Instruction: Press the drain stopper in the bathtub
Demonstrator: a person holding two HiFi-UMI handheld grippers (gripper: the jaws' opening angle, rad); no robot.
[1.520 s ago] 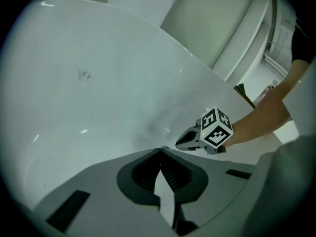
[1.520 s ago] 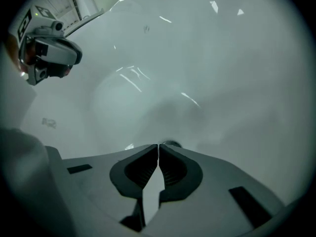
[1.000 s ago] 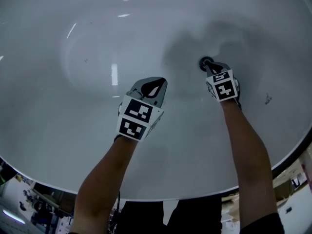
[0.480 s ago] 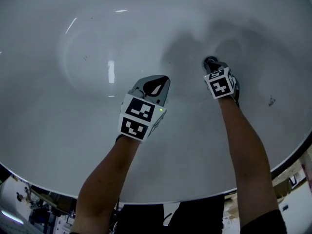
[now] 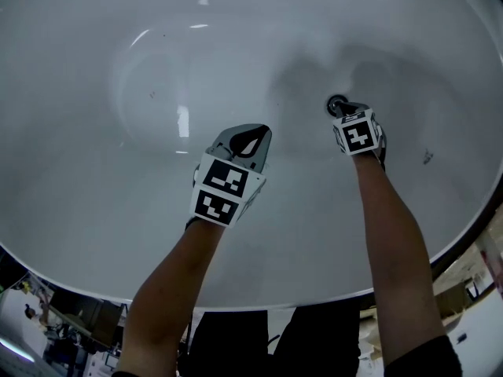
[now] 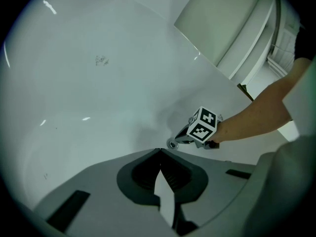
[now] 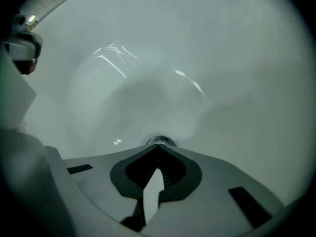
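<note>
The drain stopper [image 5: 336, 103], set in the bathtub [image 5: 157, 53] floor, is judged to be a rigid, smooth metal cap, probably sprung and slippery. Press straight down on its centre; do not grip it.

Right gripper [image 7: 158, 148]: jaws closed tip to tip, holding nothing, tips at the stopper's near edge.

Left gripper [image 6: 159, 151]: jaws closed, empty, well left of the stopper.

Looking straight down into a white bathtub [image 5: 94, 210]. The right tool [image 5: 343, 109] is down at the bottom with its tip right on the edge of the dark round drain stopper [image 5: 335, 102], touching it as far as I can tell. The left tool [image 5: 253, 136] hangs over bare tub, well left of the drain, jaws meeting at the tip. There's room clutter [image 5: 47, 320] past the rim.
</note>
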